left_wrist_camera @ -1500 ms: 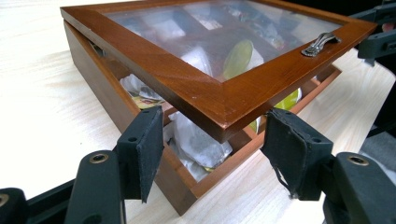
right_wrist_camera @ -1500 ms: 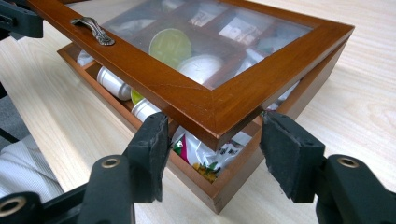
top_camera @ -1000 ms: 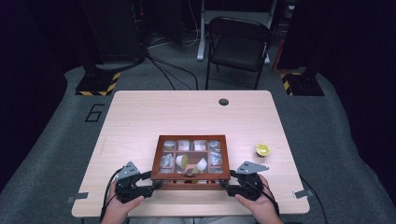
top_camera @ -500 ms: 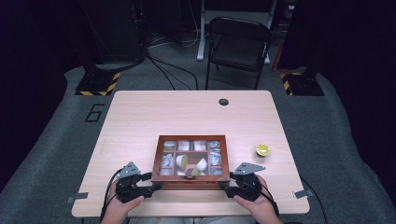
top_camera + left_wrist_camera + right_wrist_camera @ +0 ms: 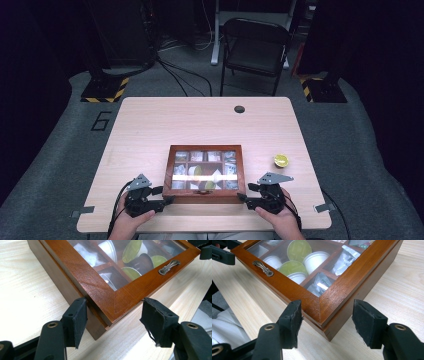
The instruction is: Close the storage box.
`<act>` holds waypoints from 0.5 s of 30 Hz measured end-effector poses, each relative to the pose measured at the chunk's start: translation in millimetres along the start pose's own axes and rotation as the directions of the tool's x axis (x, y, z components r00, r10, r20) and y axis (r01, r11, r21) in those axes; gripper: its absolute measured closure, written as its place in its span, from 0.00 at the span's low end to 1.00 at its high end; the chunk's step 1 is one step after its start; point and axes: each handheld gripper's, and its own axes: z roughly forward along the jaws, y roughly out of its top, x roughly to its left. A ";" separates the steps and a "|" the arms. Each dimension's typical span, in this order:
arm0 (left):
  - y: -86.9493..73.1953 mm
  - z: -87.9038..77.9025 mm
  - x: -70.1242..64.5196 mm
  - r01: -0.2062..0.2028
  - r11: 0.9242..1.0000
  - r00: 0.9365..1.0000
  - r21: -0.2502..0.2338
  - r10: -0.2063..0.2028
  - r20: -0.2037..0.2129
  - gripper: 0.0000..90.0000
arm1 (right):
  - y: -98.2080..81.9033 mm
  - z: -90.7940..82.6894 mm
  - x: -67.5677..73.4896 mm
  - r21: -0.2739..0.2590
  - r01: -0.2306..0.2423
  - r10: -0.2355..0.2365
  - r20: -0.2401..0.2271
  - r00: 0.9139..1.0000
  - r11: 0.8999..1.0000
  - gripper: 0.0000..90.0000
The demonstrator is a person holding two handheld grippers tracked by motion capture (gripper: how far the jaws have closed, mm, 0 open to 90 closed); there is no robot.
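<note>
A brown wooden box (image 5: 205, 196) with a glass lid lies closed at the table's front middle. Through the lid I see compartments with green and white capsules (image 5: 299, 250) and foil packets. A small metal handle (image 5: 169, 266) sits on the lid's front rail. My left gripper (image 5: 167, 200) is open, its jaws straddling the box's near left corner (image 5: 110, 307). One pad lies close along the side wall and the other stands apart from the front. My right gripper (image 5: 242, 198) is open too, astride the near right corner (image 5: 324, 312), with a gap at its outer pad.
A yellow-green capsule (image 5: 281, 160) lies on the table right of the box. A round cable hole (image 5: 239, 109) is near the far edge. A black chair (image 5: 255, 45) stands beyond the table. Bare light wood (image 5: 150, 130) stretches behind and left of the box.
The right gripper has shifted slightly at the box's corner. The left gripper and the box have stayed in place.
</note>
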 end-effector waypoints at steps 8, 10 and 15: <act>1.7 -4.0 3.5 0.013 1.000 1.000 -0.017 -0.013 -0.011 0.42 | -0.4 1.8 -0.3 0.008 0.014 -0.014 0.009 1.000 1.000 0.44; 2.0 -4.1 3.9 0.017 1.000 1.000 -0.024 -0.017 -0.007 0.42 | 0.0 2.3 -0.8 0.004 0.017 -0.017 0.009 1.000 1.000 0.44; 3.5 -5.4 4.2 0.017 0.999 1.000 -0.036 -0.017 -0.008 0.42 | 1.2 2.2 -0.6 0.000 0.013 -0.013 0.011 1.000 1.000 0.44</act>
